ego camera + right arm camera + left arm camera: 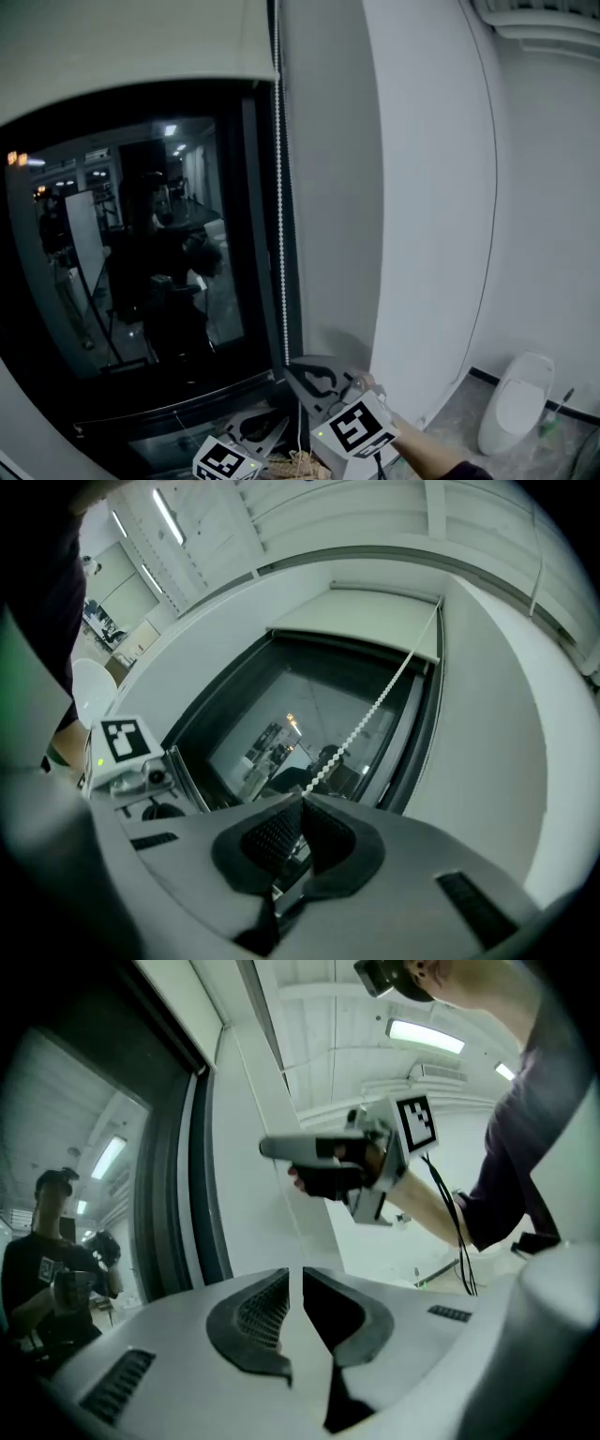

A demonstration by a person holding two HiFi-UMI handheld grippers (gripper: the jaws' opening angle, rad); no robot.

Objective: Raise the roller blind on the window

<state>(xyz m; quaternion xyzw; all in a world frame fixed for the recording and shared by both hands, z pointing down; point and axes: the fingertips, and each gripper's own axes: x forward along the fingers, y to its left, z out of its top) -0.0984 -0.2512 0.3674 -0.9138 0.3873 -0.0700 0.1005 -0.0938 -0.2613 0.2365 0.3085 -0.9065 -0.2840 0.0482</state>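
The cream roller blind [131,47] is rolled high over the dark window [141,262]. Its white bead chain [281,187] hangs down the window's right frame. My right gripper [292,366] points at the chain's lower end, and in the right gripper view it [302,801] is shut on the bead chain [375,705], which runs up to the blind [366,621]. My left gripper [267,431] sits lower and to the left. In the left gripper view its jaws [302,1283] stand a thin slit apart, seemingly pinching the faint chain below the right gripper [272,1147].
A white wall [422,187] stands right beside the window. A white rounded object [516,403] sits on the floor at the lower right. The glass reflects a person [159,272] and a lit room. A cable [450,1213] trails from the right gripper.
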